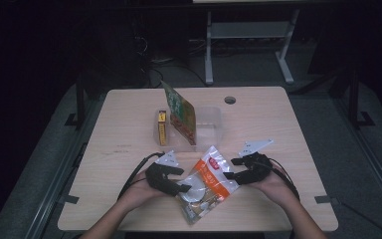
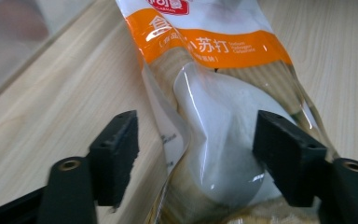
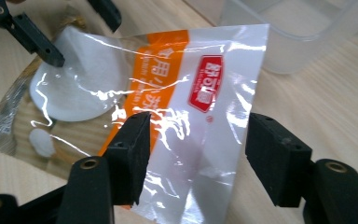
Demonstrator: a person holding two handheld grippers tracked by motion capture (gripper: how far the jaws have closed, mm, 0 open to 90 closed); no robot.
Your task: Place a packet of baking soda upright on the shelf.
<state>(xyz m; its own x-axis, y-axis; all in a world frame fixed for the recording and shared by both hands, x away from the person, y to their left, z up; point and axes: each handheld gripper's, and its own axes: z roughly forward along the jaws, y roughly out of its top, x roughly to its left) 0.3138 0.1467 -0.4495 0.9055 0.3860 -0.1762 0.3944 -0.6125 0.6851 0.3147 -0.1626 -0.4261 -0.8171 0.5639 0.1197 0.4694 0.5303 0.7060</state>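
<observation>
You have one clear bag of white powder [image 1: 206,181] with an orange band lying flat on the table [image 1: 129,119] in the lower middle of the high view, between your two grippers. Your left gripper [image 1: 179,180] sits at its lower left end: in the left gripper view the jaws stand well apart with the powder lump between them, the right pad looks to be against the film and the left pad is clear of it, so nothing is pinched yet. Your right gripper [image 1: 233,169] is at the bag's upper right; in the right gripper view its jaws are about half open over the empty printed end of the bag [image 3: 200,107], pressing on nothing. To pick it up well, I would close the left jaws on film beside the lump rather than on the lump itself, since loose powder will likely shift and let the grip slide; let the right jaws pinch the flat sealed end, and lift both together so the weight does not swing. Count: one powder bag, one clear plastic bin [image 1: 214,124] in the centre of the high view, one green and red packet [image 1: 181,117] standing tilted in it, one narrow yellow box [image 1: 162,128] along its left side, two grippers.
</observation>
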